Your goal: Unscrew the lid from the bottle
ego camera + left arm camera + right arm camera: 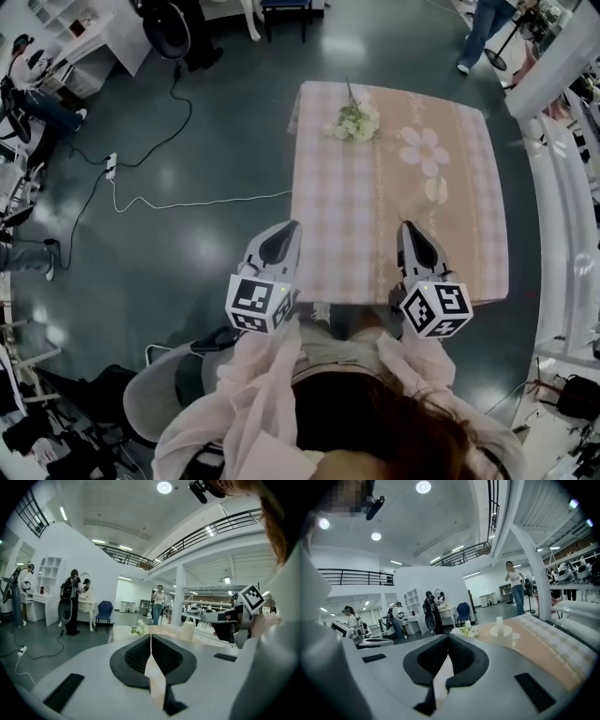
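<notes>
I see cream cylindrical bottle (pixel 502 632), narrow lid (pixel 499 620) on top, upright on pink checked tablecloth (pixel 375 244). White flower bunch (pixel 354 122) beyond bottle. Left gripper (pixel 286 230), right gripper (pixel 410 230): grey shells, ribbed black pads, both clenched empty, well short of bottle, only cloth between.

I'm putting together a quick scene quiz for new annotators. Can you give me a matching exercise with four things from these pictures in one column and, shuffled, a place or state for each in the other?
Things:
1. bouquet
2. bottle
3. left claw
4. power strip

Places or states:
A. on the floor, left of the table
B. shut, with nothing in it
C. lying at the table's far edge
D. standing upright on the table

Pairs: 1-C, 2-D, 3-B, 4-A.
</notes>
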